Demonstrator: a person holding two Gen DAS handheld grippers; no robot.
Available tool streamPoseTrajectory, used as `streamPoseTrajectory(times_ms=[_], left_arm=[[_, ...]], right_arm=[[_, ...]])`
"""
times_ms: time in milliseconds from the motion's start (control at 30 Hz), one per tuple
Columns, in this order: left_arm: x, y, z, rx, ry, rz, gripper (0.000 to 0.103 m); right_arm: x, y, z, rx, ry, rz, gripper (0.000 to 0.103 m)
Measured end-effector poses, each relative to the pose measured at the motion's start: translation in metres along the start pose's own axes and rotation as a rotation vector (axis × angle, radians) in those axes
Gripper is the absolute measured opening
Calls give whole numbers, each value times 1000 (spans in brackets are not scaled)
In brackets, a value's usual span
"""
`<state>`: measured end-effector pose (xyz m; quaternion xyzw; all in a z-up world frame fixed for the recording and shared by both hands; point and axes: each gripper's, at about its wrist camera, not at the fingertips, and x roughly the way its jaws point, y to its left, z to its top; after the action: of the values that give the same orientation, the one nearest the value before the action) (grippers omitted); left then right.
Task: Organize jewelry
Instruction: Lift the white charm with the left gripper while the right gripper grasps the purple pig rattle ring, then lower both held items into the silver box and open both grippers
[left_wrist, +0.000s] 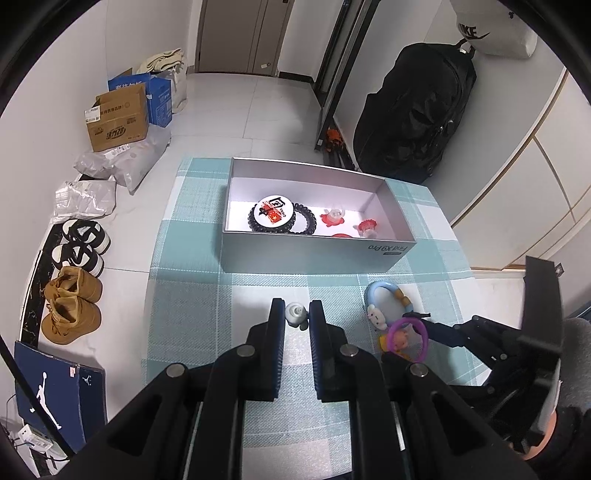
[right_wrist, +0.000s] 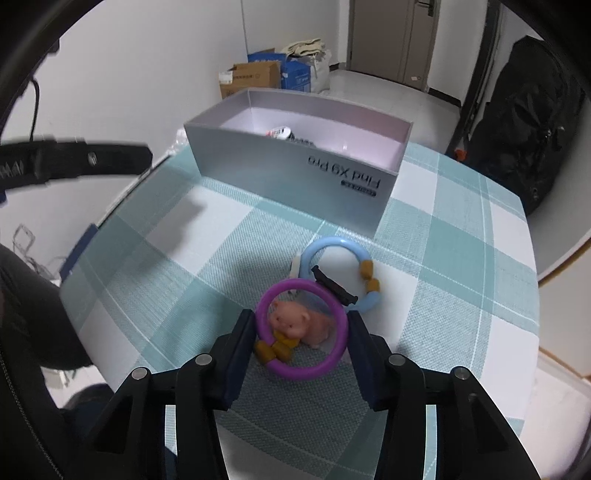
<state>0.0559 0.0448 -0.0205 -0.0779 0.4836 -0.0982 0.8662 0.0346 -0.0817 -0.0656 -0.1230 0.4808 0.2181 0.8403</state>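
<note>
Two pairs of fingers were mine, and each had its own piece. My left fingers (left_wrist: 296, 314) were pressed nearly together on a small white-and-grey trinket (left_wrist: 295, 314), pinched at the tips and held above the surface, I judged so it could go over the wall of the grey box (left_wrist: 317, 249). My right fingers (right_wrist: 301, 332) stood either side of the purple ring (right_wrist: 302, 329) with its pink pig charm (right_wrist: 299, 322), the pads at or right against its outer rim; whether they pressed it already I could not tell. That ring lay flat near the surface's near edge, and straddling it across its width seemed the surest hold.

Just beyond it lay a blue ring (right_wrist: 338, 264) with tan beads, a black clip (right_wrist: 334, 286) resting across the two. Inside the box, toward the far edge, sat a round badge (left_wrist: 274, 211), a dark bead bracelet (left_wrist: 301, 221) and red pieces (left_wrist: 334, 218), so sorting was well along.

Under it all the surface wore a teal-and-white checked cloth (left_wrist: 192, 266). Around it were pale floor tiles, cardboard boxes (left_wrist: 118, 120), shoes (left_wrist: 72, 304) by the wall and a black backpack (left_wrist: 417, 114).
</note>
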Motion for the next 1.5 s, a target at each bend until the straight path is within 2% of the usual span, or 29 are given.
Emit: streamPoseTrajectory(times_ms=[300, 700, 900, 1067, 1233, 1500], left_arm=[[-2, 2, 2, -16, -5, -7, 8], [-10, -11, 17, -15, -68, -77, 8], [-7, -14, 30, -31, -91, -111, 8], [1, -10, 43, -73, -94, -134, 8], [12, -6, 60, -106, -94, -130, 8], [27, -9, 76, -91, -77, -117, 8]], right_arm=[[-16, -10, 10, 73, -59, 78, 48], [-53, -18, 41, 123, -200, 162, 48], [-54, -31, 60, 185, -207, 209, 48], [-53, -39, 76, 205, -226, 211, 48], [-41, -39, 92, 195, -219, 209, 48], [-21, -49, 110, 224, -204, 225, 48]])
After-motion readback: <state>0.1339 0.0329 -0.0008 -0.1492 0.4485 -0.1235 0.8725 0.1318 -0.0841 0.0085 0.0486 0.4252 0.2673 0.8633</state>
